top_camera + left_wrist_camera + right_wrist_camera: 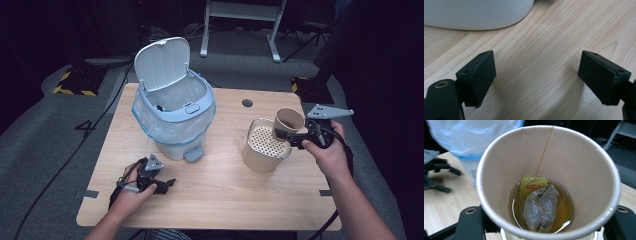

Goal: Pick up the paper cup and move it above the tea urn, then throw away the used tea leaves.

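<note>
Cup (549, 182) pinched in right tongs (292, 134), tilted just above the strainer (265, 142), tea and teabag (539, 205) pooled low. Best to tip slowly, keep the string (545, 150) inside, hold over the holes. Left tongs (536, 80) spread, empty, on tabletop (220, 190) near bin (175, 115). Can't see under the strainer.

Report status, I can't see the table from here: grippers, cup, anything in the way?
Right gripper shut on cup, tea and teabag inside, above the strainer pot. Left gripper open, on the table. Bin lid up.
</note>
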Available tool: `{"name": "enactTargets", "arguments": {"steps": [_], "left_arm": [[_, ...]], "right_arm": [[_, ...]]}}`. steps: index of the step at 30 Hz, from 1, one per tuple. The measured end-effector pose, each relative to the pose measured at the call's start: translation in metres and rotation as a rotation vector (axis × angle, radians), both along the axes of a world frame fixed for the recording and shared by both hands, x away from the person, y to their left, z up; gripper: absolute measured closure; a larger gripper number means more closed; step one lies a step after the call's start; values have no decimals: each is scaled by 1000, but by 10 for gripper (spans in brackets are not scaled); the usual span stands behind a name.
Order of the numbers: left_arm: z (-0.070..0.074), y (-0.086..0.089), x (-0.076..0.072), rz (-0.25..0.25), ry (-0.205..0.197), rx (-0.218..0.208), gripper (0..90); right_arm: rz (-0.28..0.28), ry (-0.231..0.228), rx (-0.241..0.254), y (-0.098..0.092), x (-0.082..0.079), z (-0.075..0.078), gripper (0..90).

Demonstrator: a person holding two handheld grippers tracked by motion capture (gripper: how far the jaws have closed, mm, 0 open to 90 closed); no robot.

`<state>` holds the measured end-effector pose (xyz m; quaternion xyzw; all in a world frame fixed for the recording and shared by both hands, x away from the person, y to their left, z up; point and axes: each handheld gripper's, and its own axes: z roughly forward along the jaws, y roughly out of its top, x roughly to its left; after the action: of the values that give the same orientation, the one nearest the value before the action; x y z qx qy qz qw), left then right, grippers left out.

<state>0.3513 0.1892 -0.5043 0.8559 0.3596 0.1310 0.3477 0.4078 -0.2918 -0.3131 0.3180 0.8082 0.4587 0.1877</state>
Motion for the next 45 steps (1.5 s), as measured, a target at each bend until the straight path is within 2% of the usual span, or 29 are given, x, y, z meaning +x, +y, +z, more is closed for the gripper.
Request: {"name": "enactTargets", "arguments": {"steps": [5,14,24,28,33,35,38,40,42,45], "left_arm": [[0,0,0,0,0,0,148],[0,0,0,0,-1,2,148],[0,0,0,1,-1,1,148],[0,0,0,0,-1,2,148],[0,0,0,1,-4,5,148],[0,0,0,1,-3,5,149],[0,0,-1,3,-3,2,149],[0,0,-1,3,-2,0,150],[0,0,-1,4,-3,1,150],[0,0,-1,5,-5,0,150]], "right_arm": [[-26,-2,-8,-3,15,-3,328],[16,-1,-63,-9,36,-13,327],[10,14,-109,-12,40,-21,325],[7,-33,-142,-11,37,-19,325],[12,-119,-240,-5,30,-17,326],[13,-173,-291,-2,27,-16,328],[24,-232,-354,2,21,-15,331],[29,-281,-422,6,17,-15,333],[33,-313,-465,7,15,-16,334],[42,-383,-568,10,11,-17,337]]}}
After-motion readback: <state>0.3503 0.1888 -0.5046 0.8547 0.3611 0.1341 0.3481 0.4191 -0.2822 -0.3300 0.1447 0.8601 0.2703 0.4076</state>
